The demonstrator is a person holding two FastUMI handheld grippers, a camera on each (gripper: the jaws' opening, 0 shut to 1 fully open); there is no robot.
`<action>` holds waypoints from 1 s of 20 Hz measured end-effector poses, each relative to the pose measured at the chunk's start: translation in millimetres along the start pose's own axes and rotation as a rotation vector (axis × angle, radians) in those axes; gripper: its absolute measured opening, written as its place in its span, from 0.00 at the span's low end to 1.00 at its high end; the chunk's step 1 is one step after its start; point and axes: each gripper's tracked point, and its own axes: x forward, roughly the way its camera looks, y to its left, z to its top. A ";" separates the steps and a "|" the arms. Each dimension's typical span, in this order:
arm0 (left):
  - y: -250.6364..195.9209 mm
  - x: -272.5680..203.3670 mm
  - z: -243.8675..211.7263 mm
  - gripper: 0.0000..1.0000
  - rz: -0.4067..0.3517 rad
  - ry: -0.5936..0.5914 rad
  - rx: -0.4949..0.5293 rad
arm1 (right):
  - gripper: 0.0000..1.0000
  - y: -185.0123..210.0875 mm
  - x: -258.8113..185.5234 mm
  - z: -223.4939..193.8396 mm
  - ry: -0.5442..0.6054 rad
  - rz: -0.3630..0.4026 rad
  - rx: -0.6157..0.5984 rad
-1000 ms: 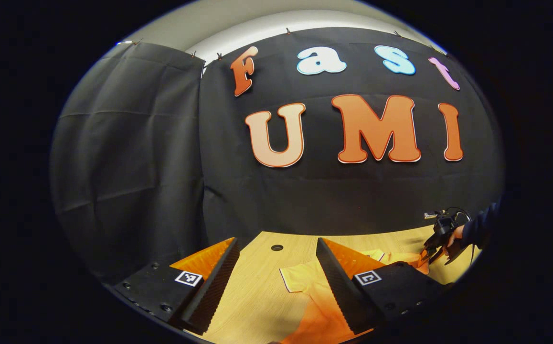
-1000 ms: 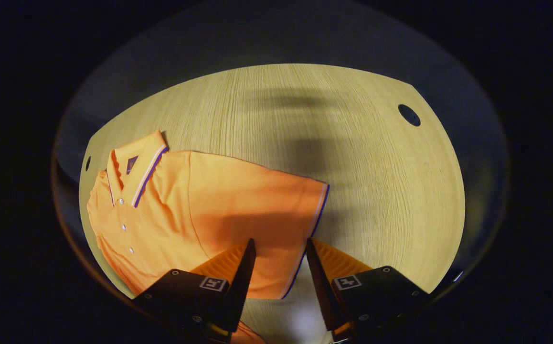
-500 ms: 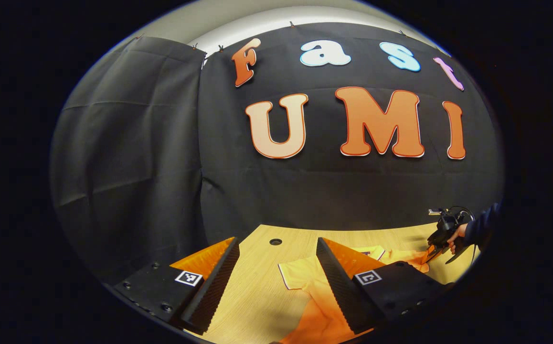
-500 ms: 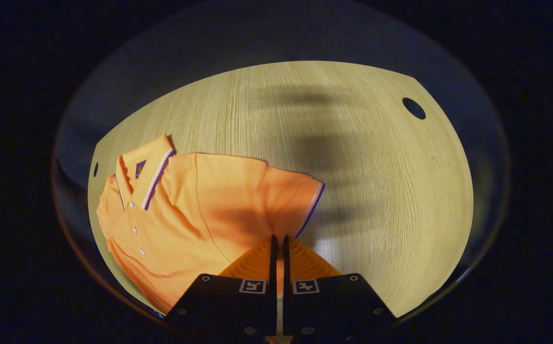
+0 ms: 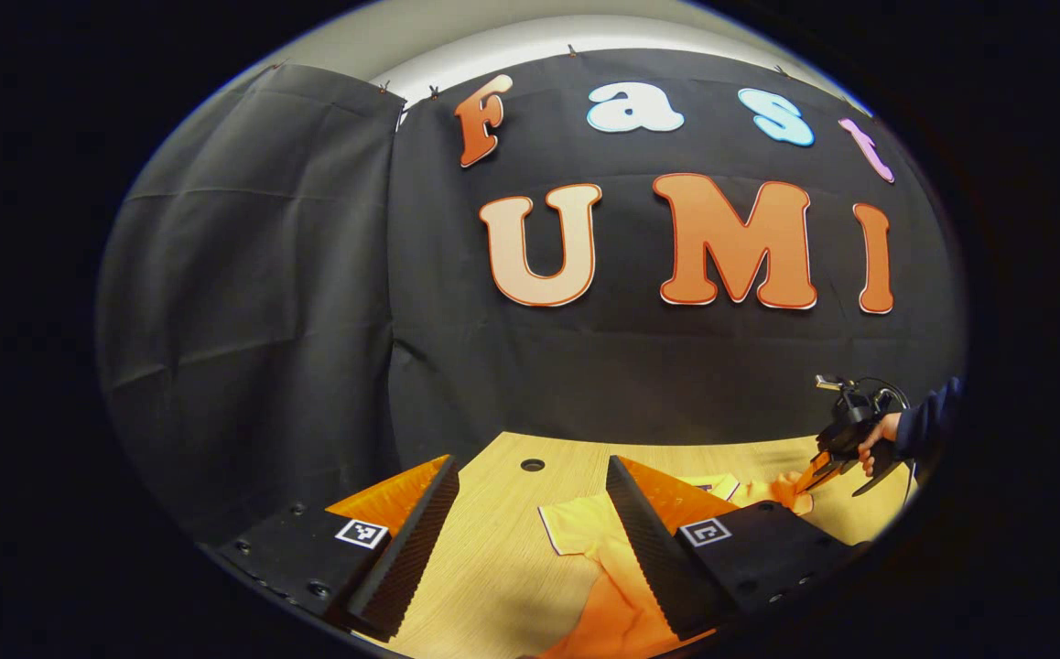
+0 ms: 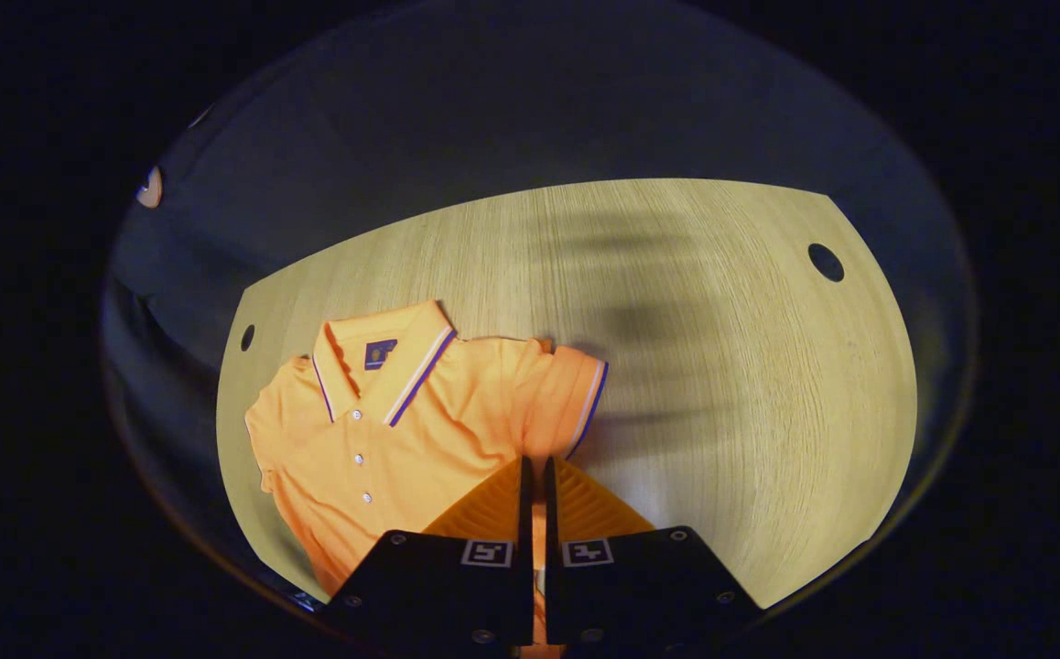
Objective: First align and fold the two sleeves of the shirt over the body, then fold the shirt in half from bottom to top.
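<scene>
Orange shirt (image 6: pixel 402 430) spread on the wooden table (image 6: pixel 722 366), collar toward the far left in the right gripper view. Right gripper (image 6: pixel 533 476) now pinched shut on the sleeve (image 6: pixel 567 403), open a second ago; sleeve lifted and drawn in toward the body since then (first fold apparently under way). Left gripper (image 5: pixel 530 513) wide open, holding nothing, over the other sleeve (image 5: pixel 576 526).

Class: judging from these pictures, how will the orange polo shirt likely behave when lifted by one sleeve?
Probably floppy: the sleeve already bunches where the right gripper pinches it. The orange polo shirt looks thin, so likely light, dragging and creasing rather than holding shape.
</scene>
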 end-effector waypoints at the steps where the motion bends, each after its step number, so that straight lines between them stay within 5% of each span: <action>1: 4.5 -1.4 -0.5 1.00 0.003 0.002 -0.007 | 0.06 9.2 -2.0 0.7 -0.010 0.011 -0.003; 4: 17.4 0.5 -7.9 0.99 0.011 0.018 -0.039 | 0.10 40.0 -9.7 -7.3 0.018 0.074 0.006; 12: 34.3 34.2 -24.2 1.00 -0.044 0.080 -0.047 | 0.52 73.0 -47.1 -14.8 -0.041 0.140 -0.011; 13: 32.1 42.9 -27.1 1.00 -0.066 0.092 -0.046 | 0.70 78.3 -57.3 -18.3 -0.055 0.166 -0.003; 14: 29.1 50.1 -28.9 1.00 -0.089 0.106 -0.040 | 0.66 81.0 -66.5 -19.5 -0.078 0.182 0.007; 15: 27.8 58.7 -31.0 1.00 -0.107 0.117 -0.030 | 0.76 81.0 -73.3 -21.9 -0.102 0.185 0.017; 16: 26.7 68.6 -34.0 1.00 -0.130 0.130 -0.020 | 0.72 78.6 -80.0 -25.0 -0.125 0.176 0.025; 18: 22.9 87.7 -42.0 1.00 -0.175 0.161 0.000 | 0.87 72.8 -93.9 -30.9 -0.185 0.148 0.037; 20: 19.3 113.1 -53.7 1.00 -0.219 0.205 0.007 | 0.90 66.5 -112.0 -36.8 -0.243 0.124 0.055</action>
